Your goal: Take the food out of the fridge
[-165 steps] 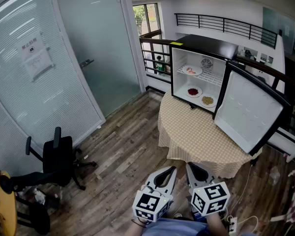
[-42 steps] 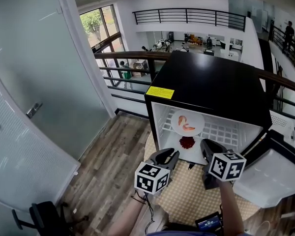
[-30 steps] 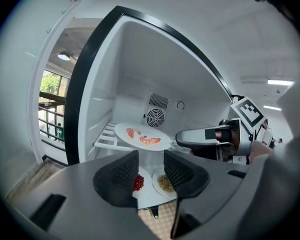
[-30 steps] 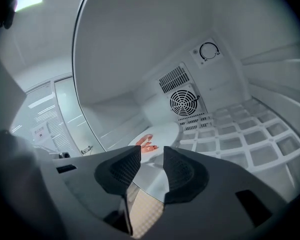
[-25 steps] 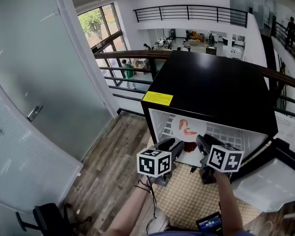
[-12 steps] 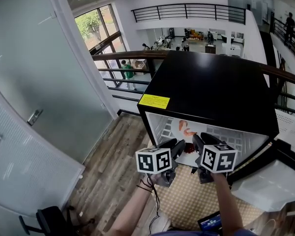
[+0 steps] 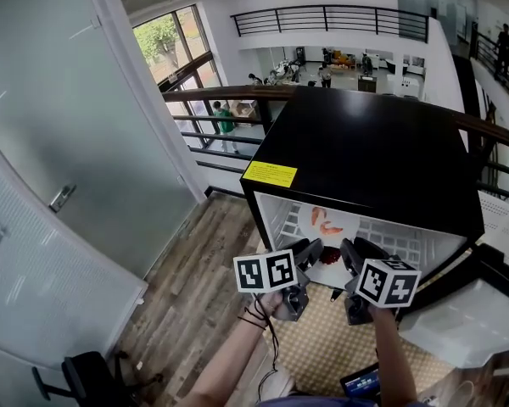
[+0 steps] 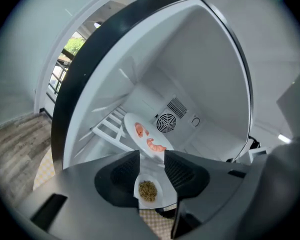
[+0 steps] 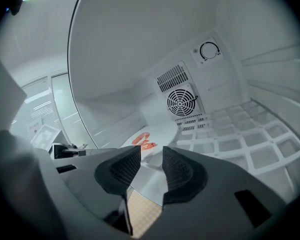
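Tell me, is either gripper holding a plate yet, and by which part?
Nothing is held. The left gripper and the right gripper both stand open at the mouth of the fridge. The shrimp plate lies inside, untouched.

Head view looks steeply down over left tongs (image 7: 306, 250) and right tongs (image 7: 350, 251) onto the fridge (image 7: 365, 159); each gripper view faces inside, close; all share the shrimp plate (image 7: 329, 226) ahead.
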Available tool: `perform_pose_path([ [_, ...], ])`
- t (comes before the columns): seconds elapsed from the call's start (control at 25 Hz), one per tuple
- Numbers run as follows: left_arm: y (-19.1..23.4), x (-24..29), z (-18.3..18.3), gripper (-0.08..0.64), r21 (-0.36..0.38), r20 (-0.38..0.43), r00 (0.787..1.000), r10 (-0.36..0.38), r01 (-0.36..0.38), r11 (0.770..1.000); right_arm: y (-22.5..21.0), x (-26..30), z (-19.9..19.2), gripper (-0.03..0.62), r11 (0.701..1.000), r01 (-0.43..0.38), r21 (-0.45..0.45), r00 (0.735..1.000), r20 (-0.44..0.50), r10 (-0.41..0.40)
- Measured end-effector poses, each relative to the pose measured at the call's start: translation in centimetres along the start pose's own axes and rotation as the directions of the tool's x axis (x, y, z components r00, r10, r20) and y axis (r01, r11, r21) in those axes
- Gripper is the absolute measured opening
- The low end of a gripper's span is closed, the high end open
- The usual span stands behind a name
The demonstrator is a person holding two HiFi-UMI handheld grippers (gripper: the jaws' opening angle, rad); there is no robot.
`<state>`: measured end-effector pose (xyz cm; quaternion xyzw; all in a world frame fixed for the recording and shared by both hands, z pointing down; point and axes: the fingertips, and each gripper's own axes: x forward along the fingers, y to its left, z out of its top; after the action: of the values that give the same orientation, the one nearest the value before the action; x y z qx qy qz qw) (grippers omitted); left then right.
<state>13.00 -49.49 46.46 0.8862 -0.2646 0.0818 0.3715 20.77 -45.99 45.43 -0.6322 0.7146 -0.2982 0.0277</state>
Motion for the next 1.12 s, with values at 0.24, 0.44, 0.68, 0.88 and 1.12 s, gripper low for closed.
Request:
perform_pose_path([
  [0.24, 0.3, 0.2, 0.2, 0.159, -0.106, -0.039, 0.998, 0.047, -0.051, 0.993, -0.2, -0.1, -0.2, 0.133, 1.000, 0.012, -0.024, 1.000, -0.002, -0.012],
  [0.44, 0.6, 0.2, 0.2, 0.120, -0.192, -0.032, 0.993, 0.115, -0.119, 0.974, 0.0, -0.2, -0.3, 0.133, 1.000, 0.018, -0.023, 1.000, 0.009, -0.017],
  [0.68, 0.0, 0.2, -0.3, 0.064, -0.316, 0.006, 0.998, 0.061, -0.057, 0.947, 0.4, -0.7, -0.7, 0.133, 1.000, 0.000, -0.004, 1.000, 0.005, 0.000],
  [0.88, -0.5, -0.4, -1.1, 0.058, -0.352, 0.025, 0.999, 0.034, -0.023, 0.936, 0.5, -1.3, -2.0, 0.133, 0.999, -0.018, 0.039, 1.000, -0.012, 0.019],
  [1.12, -0.9, -1.8, -1.5, 0.055, -0.352, 0.046, 0.999, 0.018, 0.000, 0.936, 1.5, -1.7, -3.5, 0.135, 0.969, -0.091, 0.231, 0.996, 0.000, 0.093],
])
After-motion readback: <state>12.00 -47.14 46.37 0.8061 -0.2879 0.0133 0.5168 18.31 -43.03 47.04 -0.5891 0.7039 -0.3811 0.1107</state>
